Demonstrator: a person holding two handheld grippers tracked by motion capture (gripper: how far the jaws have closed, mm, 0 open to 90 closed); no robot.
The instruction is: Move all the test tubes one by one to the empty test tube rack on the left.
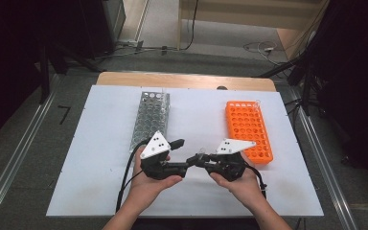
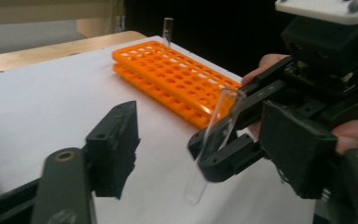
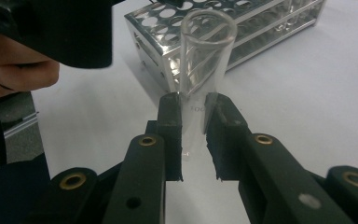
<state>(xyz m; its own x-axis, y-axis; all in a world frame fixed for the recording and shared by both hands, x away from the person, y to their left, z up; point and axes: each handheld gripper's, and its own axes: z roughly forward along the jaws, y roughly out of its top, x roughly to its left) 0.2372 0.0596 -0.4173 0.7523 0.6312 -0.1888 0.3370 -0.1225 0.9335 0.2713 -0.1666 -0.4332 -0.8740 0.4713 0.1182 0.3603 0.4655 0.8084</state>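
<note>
A clear glass test tube (image 3: 200, 70) stands upright between the pads of my right gripper (image 3: 193, 116), which is shut on its lower part. In the left gripper view the same test tube (image 2: 216, 130) leans in the right gripper's (image 2: 209, 158) black tips. My left gripper (image 2: 205, 149) faces it with jaws well apart on either side, and its pads touch nothing. From the high view both grippers meet at the table's front middle, the left gripper (image 1: 182, 155) pointing right and the right gripper (image 1: 194, 159) pointing left.
An orange tube rack (image 1: 249, 129) lies at the right with one tube (image 2: 168, 30) standing in its far corner. A metal tube rack (image 1: 151, 120) stands at the left. Both rest on a white mat (image 1: 100, 158) over a wooden table.
</note>
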